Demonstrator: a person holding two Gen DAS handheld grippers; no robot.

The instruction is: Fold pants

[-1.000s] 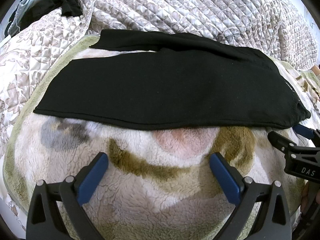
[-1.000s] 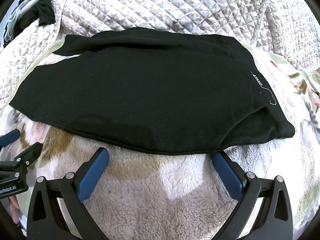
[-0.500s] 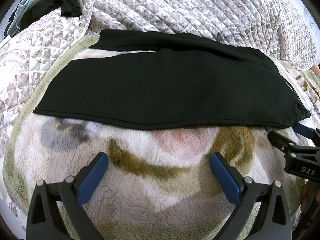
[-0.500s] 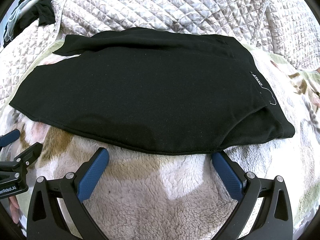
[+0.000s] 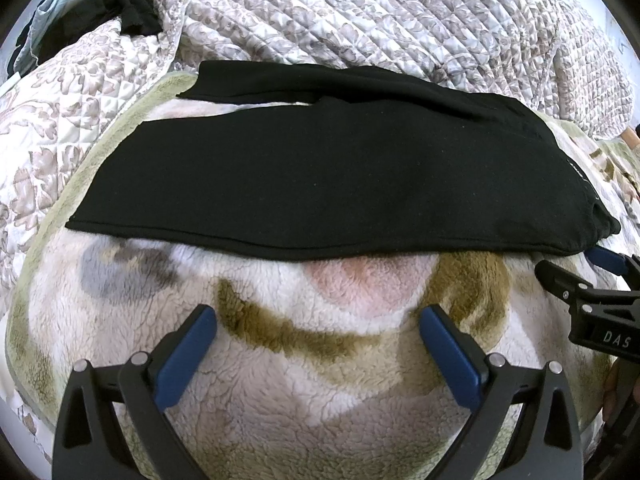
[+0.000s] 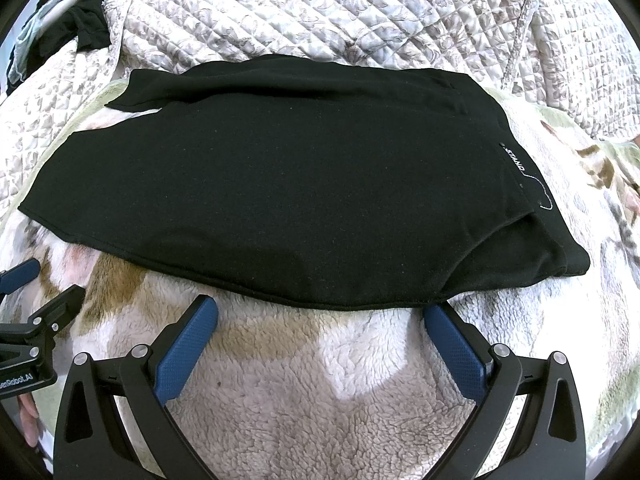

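Black pants (image 5: pixel 328 176) (image 6: pixel 280 200) lie flat on a fluffy patterned blanket (image 5: pixel 304 380) (image 6: pixel 320 392), one leg folded over the other, waistband with a small white label to the right. My left gripper (image 5: pixel 318 322) hovers open just in front of the pants' near edge, nothing between its blue pads. My right gripper (image 6: pixel 320 314) is open too, its fingertips almost at the near hem toward the waist end. Each gripper shows at the edge of the other's view: the right gripper (image 5: pixel 576 272) and the left gripper (image 6: pixel 40 284).
A quilted floral bedspread (image 5: pixel 360 16) (image 6: pixel 320 8) is bunched up behind the pants. Dark and light-blue clothes (image 5: pixel 100 8) (image 6: pixel 60 20) hang at the far left. A hand (image 6: pixel 28 416) shows at the lower left edge.
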